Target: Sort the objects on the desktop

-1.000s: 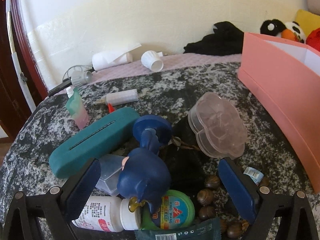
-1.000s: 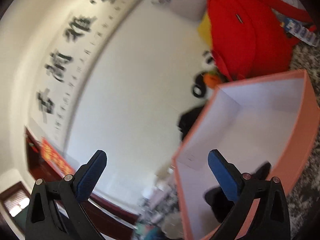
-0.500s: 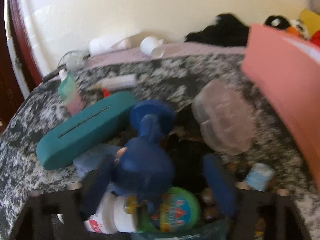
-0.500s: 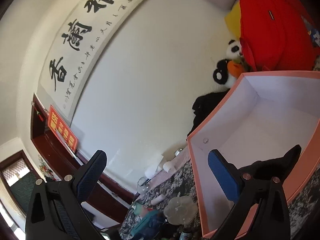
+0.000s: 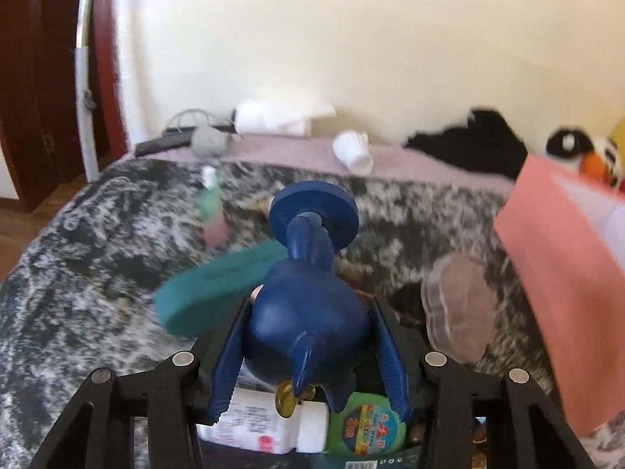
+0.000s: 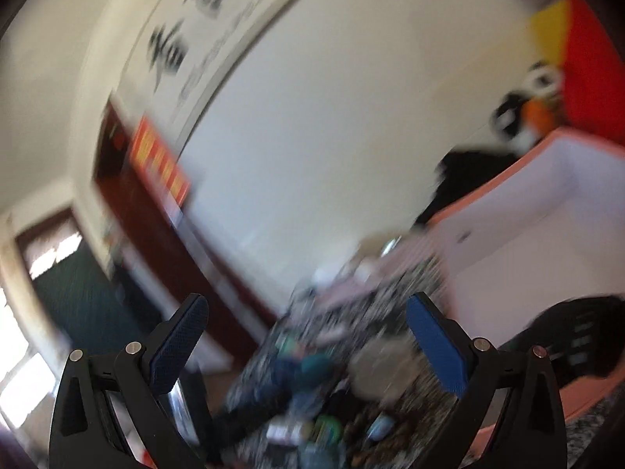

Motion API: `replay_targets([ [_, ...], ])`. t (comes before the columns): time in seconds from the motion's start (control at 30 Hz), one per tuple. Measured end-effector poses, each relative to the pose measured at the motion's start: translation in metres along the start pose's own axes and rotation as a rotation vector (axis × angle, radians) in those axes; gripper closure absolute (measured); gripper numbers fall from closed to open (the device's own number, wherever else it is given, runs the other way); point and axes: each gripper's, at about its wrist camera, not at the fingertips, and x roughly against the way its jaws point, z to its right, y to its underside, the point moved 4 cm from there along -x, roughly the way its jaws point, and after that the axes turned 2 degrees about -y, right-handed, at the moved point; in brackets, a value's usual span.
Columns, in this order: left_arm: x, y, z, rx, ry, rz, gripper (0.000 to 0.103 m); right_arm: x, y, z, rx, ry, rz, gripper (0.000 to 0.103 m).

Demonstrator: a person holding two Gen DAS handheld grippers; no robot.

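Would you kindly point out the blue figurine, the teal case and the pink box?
blue figurine (image 5: 308, 312), left wrist view, its rounded body.
teal case (image 5: 218, 293), left wrist view, its top face.
pink box (image 5: 566, 285), left wrist view, its outer wall.

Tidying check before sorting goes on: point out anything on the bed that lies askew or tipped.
The white cup lies tipped on its side near the wall. The blue figurine points base-first away from the camera, clamped in the left gripper, whose jaws have just been closing. The teal case lies slanted.

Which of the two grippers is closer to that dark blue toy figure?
Left. The left gripper clamps the blue toy figure between its pads; the right gripper hangs open, well away above the pile.
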Motion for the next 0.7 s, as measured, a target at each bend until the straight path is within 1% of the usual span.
replay_targets([
  [0.07,0.008,-0.003,-0.013,0.024,-0.010,0.014,0.050,-0.030,0.017,-0.004,0.016,-0.044,-0.165,0.000],
  [0.1,0.010,-0.003,-0.019,0.027,-0.023,0.016,0.050,-0.045,0.030,-0.005,0.033,-0.049,-0.252,0.000],
  [0.17,0.010,-0.002,-0.032,0.040,-0.034,0.010,0.050,-0.071,0.056,-0.008,0.115,-0.002,-0.373,0.000],
  [0.2,0.010,-0.001,-0.040,0.051,-0.038,0.004,0.050,-0.079,0.066,-0.011,0.166,0.027,-0.397,0.000],
  [0.23,0.010,0.000,-0.046,0.062,-0.042,0.002,0.050,-0.089,0.078,-0.018,0.250,0.062,-0.408,0.000],
  [0.33,0.012,0.001,-0.064,0.085,-0.057,0.001,0.050,-0.116,0.109,-0.044,0.518,0.086,-0.403,0.000],
  [0.4,0.016,0.001,-0.075,0.101,-0.065,0.008,0.050,-0.133,0.135,-0.066,0.688,0.048,-0.407,0.000],
  [0.5,0.022,0.001,-0.087,0.101,-0.090,0.024,0.050,-0.162,0.174,-0.091,0.902,-0.014,-0.443,0.001],
  [0.57,0.026,0.001,-0.097,0.097,-0.110,0.034,0.049,-0.186,0.192,-0.093,0.929,-0.027,-0.497,0.003],
  [0.63,0.028,0.002,-0.109,0.118,-0.120,0.036,0.049,-0.209,0.209,-0.094,0.947,-0.039,-0.554,0.006],
  [0.67,0.029,0.002,-0.115,0.131,-0.119,0.035,0.050,-0.227,0.214,-0.085,0.906,-0.013,-0.609,0.007],
  [0.7,0.030,0.002,-0.119,0.137,-0.120,0.037,0.050,-0.239,0.220,-0.076,0.862,0.015,-0.668,0.015],
])
